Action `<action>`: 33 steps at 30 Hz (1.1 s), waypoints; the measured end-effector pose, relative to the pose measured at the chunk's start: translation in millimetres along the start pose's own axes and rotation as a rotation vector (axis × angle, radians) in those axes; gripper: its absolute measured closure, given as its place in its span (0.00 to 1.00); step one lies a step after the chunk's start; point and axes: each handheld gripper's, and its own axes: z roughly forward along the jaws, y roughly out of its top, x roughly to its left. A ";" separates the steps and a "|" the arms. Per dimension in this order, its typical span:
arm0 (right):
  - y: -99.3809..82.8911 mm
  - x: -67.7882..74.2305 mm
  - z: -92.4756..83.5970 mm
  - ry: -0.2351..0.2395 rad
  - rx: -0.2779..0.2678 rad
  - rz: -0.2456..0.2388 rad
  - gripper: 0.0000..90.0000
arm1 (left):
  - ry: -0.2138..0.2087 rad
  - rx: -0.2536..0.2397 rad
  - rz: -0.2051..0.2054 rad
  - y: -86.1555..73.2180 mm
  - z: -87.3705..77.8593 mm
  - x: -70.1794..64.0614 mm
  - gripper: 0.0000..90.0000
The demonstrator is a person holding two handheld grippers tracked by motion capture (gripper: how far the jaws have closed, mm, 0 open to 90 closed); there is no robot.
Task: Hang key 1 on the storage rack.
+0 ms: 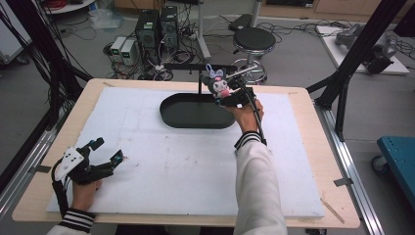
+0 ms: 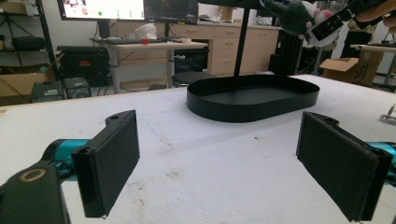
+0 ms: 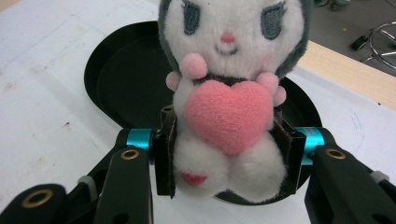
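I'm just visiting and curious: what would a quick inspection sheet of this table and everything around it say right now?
Surface: white foam sheet on a wooden table, lightly smudged.
Job's things: plush toy with a pink heart, held above the far right end of the black oval tray; the tray looks empty.
Clutter: nothing seen on the sheet.
Tools: right tool shut on the plush toy's body; left tool open, low over the sheet near the front left corner, holding nothing.
Cables: one black cable trails from the right tool along the sleeve.
Surroundings: stool, computer boxes and loose wiring on the floor beyond the table.
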 end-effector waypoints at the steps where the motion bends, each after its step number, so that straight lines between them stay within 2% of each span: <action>1: 0.0 -0.5 1.4 -0.002 -0.001 -0.003 0.59 | -0.002 0.000 0.004 0.0 0.1 -0.3 0.15; 18: -3.0 -7.2 20.2 -0.011 0.038 0.034 0.59 | -0.001 0.005 0.001 0.2 0.5 0.2 0.15; 20: -3.7 -8.3 22.2 -0.012 0.043 0.041 0.59 | 0.000 0.004 -0.009 0.2 0.6 0.5 0.15; 25: -5.0 -10.7 26.4 -0.010 0.035 0.058 0.59 | -0.002 0.006 0.004 0.2 0.5 -0.2 0.15; 33: -5.6 -13.0 29.0 -0.011 0.028 0.060 0.59 | -0.002 0.006 0.000 0.2 0.5 0.2 0.15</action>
